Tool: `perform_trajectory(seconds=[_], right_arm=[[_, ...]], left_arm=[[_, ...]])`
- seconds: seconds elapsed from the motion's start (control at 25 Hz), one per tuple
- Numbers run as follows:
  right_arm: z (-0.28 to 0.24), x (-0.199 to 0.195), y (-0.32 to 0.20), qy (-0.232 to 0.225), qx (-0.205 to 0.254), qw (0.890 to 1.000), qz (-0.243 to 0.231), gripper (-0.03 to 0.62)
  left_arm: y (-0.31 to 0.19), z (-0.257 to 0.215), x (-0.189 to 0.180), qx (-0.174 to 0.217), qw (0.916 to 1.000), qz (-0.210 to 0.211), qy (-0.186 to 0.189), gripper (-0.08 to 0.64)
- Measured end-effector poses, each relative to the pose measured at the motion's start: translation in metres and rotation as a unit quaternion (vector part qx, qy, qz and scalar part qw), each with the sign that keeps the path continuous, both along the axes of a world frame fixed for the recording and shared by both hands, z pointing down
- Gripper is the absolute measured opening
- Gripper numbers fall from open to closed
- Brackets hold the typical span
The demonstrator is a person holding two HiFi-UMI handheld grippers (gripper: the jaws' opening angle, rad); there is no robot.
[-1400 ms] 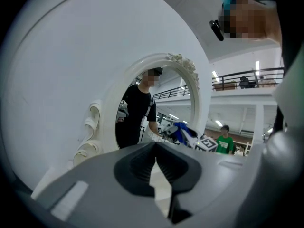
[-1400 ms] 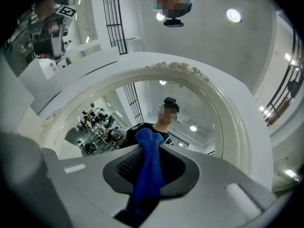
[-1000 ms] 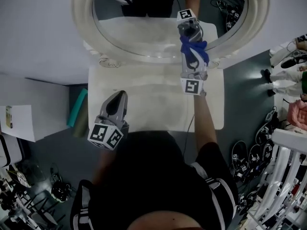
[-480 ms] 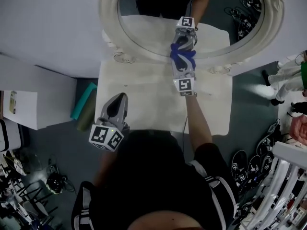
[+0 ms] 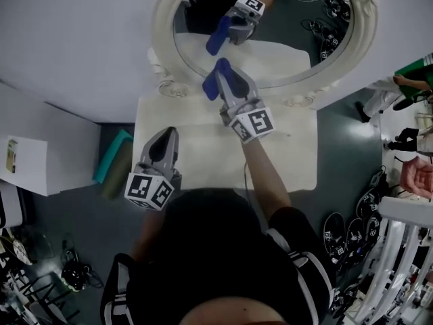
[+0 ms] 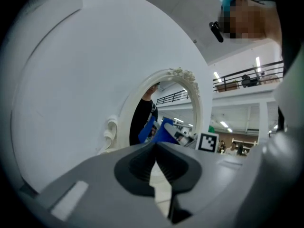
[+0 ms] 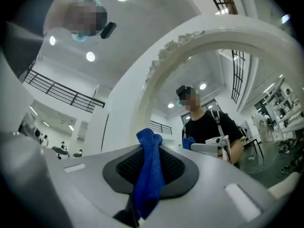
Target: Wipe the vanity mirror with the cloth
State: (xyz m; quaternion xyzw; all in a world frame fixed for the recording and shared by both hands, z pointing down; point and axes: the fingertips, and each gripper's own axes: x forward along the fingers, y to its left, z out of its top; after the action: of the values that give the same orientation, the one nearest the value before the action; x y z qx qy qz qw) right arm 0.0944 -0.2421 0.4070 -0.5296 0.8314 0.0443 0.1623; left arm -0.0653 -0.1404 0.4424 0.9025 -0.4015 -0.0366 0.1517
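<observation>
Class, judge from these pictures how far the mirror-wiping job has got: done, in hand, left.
Done: the blue fabric cloth is clamped in the right gripper. In hand: it is held at the lower left of the oval white-framed vanity mirror; contact cannot be confirmed. Left: wiping across the glass. The left gripper is shut, empty.

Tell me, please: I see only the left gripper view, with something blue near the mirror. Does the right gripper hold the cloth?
Observer: Yes. In the right gripper view the right gripper is shut on the blue cloth.
Operator: Does the cloth touch the glass?
Observer: It seems not. In the head view the cloth and its reflection in the mirror do not meet.
Operator: Where is my left gripper?
Observer: In the head view the left gripper is over the left side of the white tabletop, short of the mirror.
</observation>
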Motion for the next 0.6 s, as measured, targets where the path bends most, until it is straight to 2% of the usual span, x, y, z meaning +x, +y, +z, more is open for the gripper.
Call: perform_trajectory(seconds=[0.2,0.32,0.44,0.6], right_arm=[[-0.079,0.009,0.047,-0.019,0.037,0.999,0.031,0.060],[-0.091,0.017,0.074,-0.023,0.040,0.997,0.057,0.060],[-0.066,0.031,0.096,-0.030,-0.001,0.995,0.094,0.060],[-0.017,0.056,0.122,-0.050,-0.069,0.986,0.142,0.060]], left_arm=[[-0.010,-0.032,0.017,0.044,0.9984,0.031,0.017,0.011],[-0.011,-0.042,0.029,0.066,0.9964,0.049,0.020,0.011],[-0.007,-0.036,0.046,0.056,0.9953,0.074,0.028,0.011],[0.002,-0.024,0.074,0.041,0.9922,0.114,0.030,0.011]])
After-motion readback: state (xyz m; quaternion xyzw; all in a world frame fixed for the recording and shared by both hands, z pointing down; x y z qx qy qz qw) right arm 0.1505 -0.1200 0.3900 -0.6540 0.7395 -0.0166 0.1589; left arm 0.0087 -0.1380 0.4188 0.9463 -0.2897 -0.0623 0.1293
